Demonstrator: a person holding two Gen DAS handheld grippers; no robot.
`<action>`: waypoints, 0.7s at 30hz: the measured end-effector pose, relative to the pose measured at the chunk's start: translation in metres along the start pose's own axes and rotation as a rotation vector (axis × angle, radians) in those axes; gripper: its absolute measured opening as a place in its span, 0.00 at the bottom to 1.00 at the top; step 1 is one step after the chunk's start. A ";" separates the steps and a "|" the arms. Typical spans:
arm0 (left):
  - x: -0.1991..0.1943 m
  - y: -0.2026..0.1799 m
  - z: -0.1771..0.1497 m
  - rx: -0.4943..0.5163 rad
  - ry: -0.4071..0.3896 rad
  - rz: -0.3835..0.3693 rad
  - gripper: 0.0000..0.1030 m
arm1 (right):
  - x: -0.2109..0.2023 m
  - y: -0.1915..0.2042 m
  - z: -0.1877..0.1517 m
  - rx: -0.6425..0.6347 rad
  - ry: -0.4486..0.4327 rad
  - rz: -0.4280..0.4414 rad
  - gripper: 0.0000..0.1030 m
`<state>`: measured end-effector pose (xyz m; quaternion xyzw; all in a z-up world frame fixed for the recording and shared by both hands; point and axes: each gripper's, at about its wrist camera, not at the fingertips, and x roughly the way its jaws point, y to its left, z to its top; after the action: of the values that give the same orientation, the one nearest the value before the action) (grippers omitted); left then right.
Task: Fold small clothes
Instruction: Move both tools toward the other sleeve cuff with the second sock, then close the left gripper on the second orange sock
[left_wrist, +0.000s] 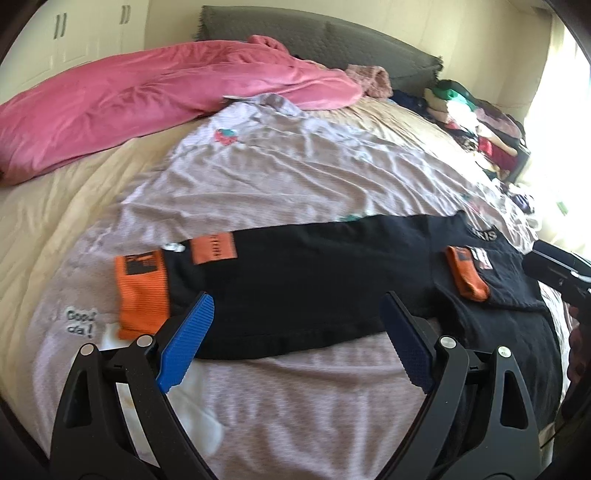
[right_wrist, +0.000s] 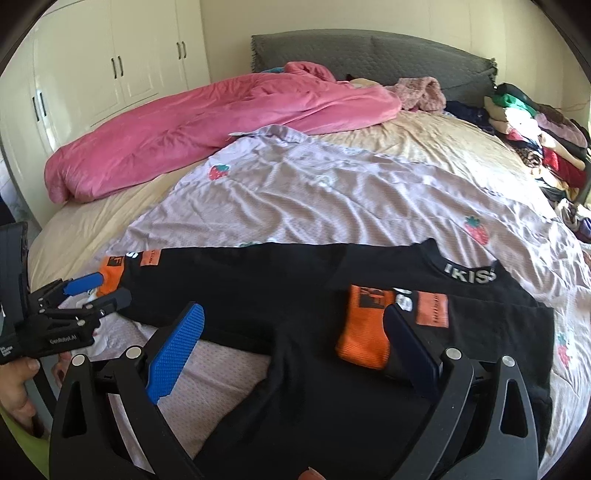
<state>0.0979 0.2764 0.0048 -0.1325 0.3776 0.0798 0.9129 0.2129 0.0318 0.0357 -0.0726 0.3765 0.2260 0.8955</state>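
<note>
Black top (right_wrist: 258, 288) lies flat on the lilac sheet (right_wrist: 295, 192), right sleeve folded in, orange cuff (right_wrist: 364, 332) on chest | left sleeve still out | your left gripper (left_wrist: 297, 325) and right gripper (right_wrist: 291, 332): both spread, holding nothing | folding barely begun.

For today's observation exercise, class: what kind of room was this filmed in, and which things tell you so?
Most likely a home bedroom. A bed with a grey headboard fills the view, a pink duvet lies bunched on it, and white wardrobe doors stand behind.
</note>
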 end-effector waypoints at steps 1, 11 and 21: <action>0.000 0.005 0.000 -0.007 -0.002 0.010 0.82 | 0.005 0.004 0.001 -0.003 0.007 0.005 0.94; -0.001 0.055 0.001 -0.077 -0.003 0.084 0.82 | 0.035 0.029 0.011 -0.032 0.035 0.051 0.94; 0.009 0.092 0.000 -0.145 0.011 0.105 0.82 | 0.053 0.050 0.013 -0.070 0.062 0.064 0.94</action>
<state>0.0819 0.3642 -0.0177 -0.1787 0.3824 0.1539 0.8934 0.2307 0.0986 0.0092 -0.0989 0.3980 0.2655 0.8725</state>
